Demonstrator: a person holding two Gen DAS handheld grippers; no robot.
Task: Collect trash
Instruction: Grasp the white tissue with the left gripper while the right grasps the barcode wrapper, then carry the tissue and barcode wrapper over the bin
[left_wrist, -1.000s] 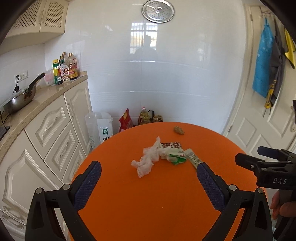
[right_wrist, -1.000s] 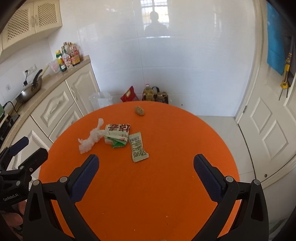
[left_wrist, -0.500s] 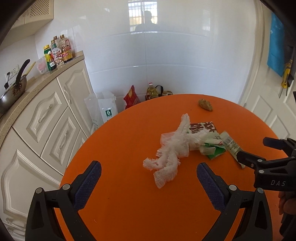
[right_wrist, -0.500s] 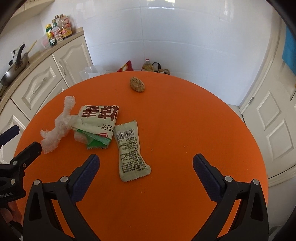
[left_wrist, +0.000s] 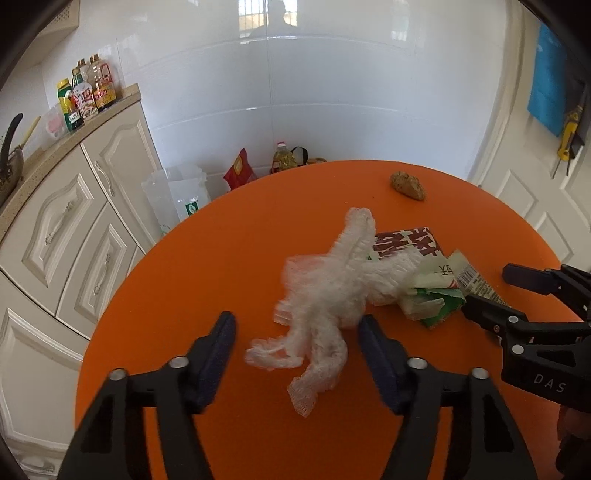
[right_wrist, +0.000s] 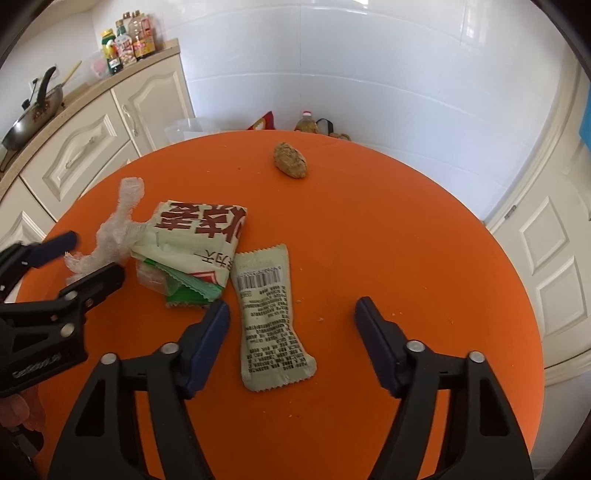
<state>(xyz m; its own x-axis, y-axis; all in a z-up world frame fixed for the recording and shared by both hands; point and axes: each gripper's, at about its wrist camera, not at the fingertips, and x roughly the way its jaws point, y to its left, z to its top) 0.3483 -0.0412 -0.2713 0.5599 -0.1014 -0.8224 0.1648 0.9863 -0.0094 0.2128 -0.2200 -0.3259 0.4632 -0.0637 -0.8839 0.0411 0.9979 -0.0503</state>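
On the orange table (left_wrist: 221, 266), your half-closing, empty left gripper (left_wrist: 295, 332) should straddle the white netting (left_wrist: 325, 306) and pinch its thickest bunch.

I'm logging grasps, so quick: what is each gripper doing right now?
Left gripper: open, jaws just closing around the crumpled white netting, not yet pinching it.
Right gripper: open, jaws just closing over the pale snack wrapper, nothing held.

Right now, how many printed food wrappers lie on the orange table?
2, possibly more hidden. A red-lettered wrapper lies crumpled at centre-left over green packaging, against the white mesh net. A pale barcode wrapper lies flat just right of it, between the right gripper's fingers.
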